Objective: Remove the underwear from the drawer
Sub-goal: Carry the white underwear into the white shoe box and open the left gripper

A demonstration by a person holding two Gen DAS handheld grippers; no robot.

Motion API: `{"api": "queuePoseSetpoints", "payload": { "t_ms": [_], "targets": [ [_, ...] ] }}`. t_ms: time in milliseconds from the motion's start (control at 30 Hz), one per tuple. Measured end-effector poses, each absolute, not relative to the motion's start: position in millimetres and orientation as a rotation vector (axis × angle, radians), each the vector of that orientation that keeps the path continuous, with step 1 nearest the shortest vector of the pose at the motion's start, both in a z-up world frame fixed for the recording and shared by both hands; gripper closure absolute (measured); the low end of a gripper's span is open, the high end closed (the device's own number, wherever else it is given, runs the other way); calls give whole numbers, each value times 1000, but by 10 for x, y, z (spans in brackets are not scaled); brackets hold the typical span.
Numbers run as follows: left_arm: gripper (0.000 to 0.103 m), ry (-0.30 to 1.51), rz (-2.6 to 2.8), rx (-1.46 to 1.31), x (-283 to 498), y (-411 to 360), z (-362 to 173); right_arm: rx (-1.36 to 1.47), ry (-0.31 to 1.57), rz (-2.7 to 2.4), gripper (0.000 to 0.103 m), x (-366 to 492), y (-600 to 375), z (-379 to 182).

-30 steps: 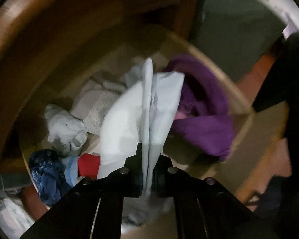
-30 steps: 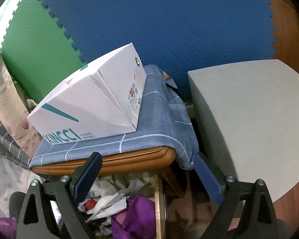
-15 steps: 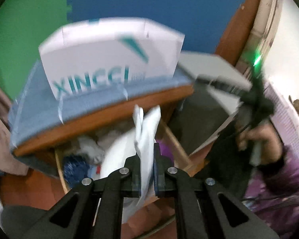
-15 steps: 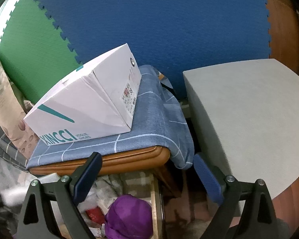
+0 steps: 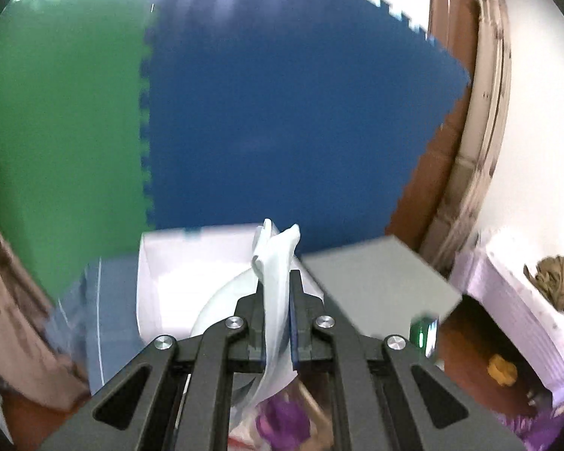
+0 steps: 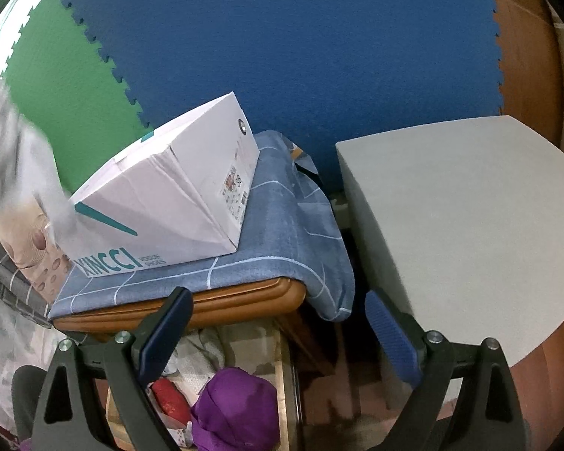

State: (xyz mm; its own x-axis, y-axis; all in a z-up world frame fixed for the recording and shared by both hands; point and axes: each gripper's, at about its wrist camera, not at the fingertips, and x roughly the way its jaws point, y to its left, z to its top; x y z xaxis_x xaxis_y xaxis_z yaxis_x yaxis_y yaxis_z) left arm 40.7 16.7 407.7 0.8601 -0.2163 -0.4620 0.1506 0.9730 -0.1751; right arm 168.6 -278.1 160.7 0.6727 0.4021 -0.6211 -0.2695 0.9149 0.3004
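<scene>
- Left wrist view: I have the left gripper [image 5: 276, 323] pinching the white underwear [image 5: 275, 289]; its jaws are pressed onto the fabric, which sticks up above the fingertips and trails down below them.
- The garment hangs clear above the open drawer [image 6: 286, 368], with the white shoebox [image 5: 191, 263] behind it.
- Right wrist view: the right gripper [image 6: 278, 332] is spread wide, nothing between its jaws.
- The drawer under the blue cloth [image 6: 282, 233] holds a purple garment [image 6: 237, 406] and a red item [image 6: 171, 400].
- A blurred white-grey shape at the left edge; I cannot tell what it is.
</scene>
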Motion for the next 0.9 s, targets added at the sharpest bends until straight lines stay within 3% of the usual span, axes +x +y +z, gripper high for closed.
{"api": "queuePoseSetpoints", "payload": {
  "t_ms": [200, 567, 833, 900],
  "targets": [
    [97, 434, -100, -88, 1030, 255, 4298, 215, 747, 379, 8, 1702, -2825, 1605],
    [97, 597, 25, -69, 1980, 538, 3355, 211, 753, 388, 8, 1723, -2805, 1584],
    [97, 600, 26, -85, 1951, 582, 3061, 204, 760, 393, 8, 1733, -2784, 1570],
    [91, 580, 16, -81, 1867, 546, 3073, 199, 767, 400, 8, 1738, -2769, 1559]
  ]
}}
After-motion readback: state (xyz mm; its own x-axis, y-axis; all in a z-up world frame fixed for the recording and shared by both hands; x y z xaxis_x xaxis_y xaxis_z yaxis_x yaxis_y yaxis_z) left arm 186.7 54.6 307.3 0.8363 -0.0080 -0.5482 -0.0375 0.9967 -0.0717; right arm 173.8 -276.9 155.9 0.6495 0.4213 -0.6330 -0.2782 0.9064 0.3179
